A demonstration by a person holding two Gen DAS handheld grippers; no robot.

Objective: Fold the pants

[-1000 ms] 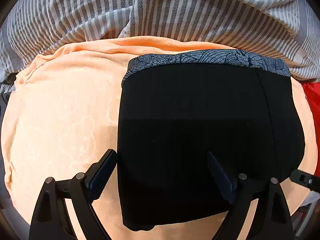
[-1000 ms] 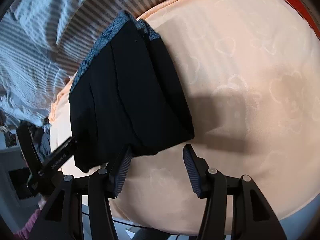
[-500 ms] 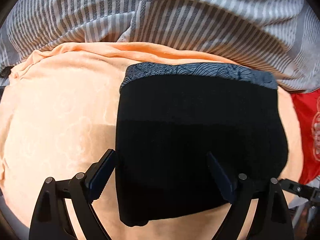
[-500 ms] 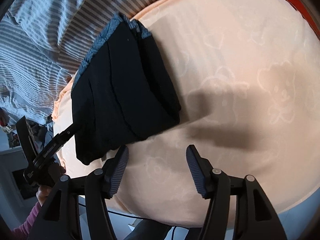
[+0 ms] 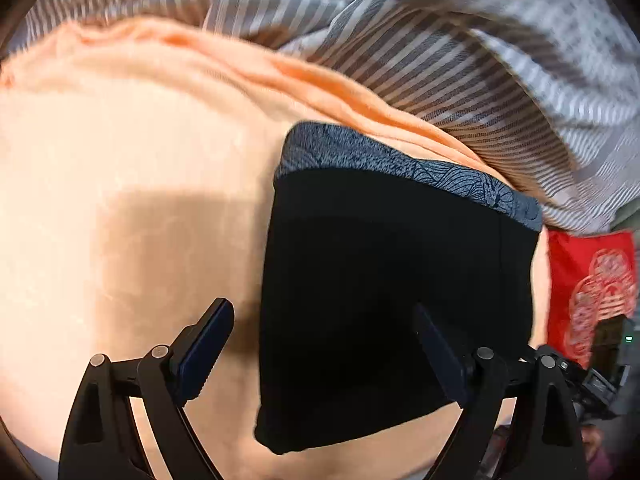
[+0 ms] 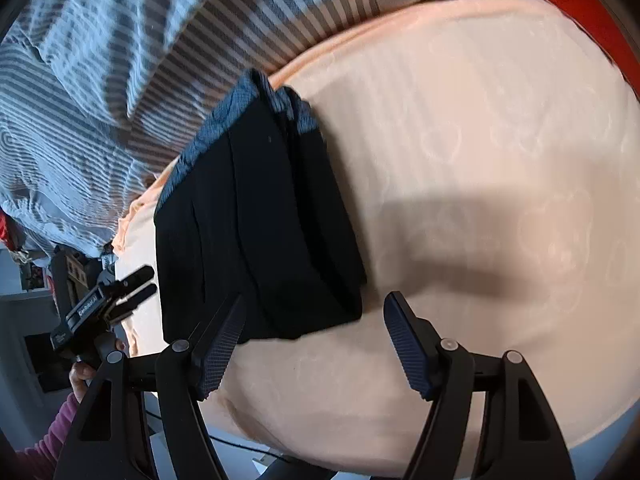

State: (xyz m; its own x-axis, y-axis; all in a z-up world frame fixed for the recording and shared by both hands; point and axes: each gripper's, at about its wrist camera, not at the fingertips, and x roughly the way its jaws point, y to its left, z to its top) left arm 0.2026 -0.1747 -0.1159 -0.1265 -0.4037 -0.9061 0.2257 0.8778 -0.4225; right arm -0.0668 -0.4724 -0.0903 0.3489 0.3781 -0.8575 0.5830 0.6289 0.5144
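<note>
With both spread wide and grasping nothing, the left tongs (image 5: 322, 354) hover over the folded black pants (image 5: 384, 304), the right tongs (image 6: 314, 336) just beside their near corner. Pants lie flat, patterned grey waistband (image 5: 400, 160) pointing away. Peach blanket (image 6: 480, 160) underneath; striped bedding (image 5: 400, 40) beyond; red cloth (image 5: 592, 280) at the right.

A peach blanket (image 5: 120, 168) covers the bed; folded black pants (image 5: 384, 288) lie on it right of centre, a striped quilt (image 5: 440, 40) bunched along the frame's top.
</note>
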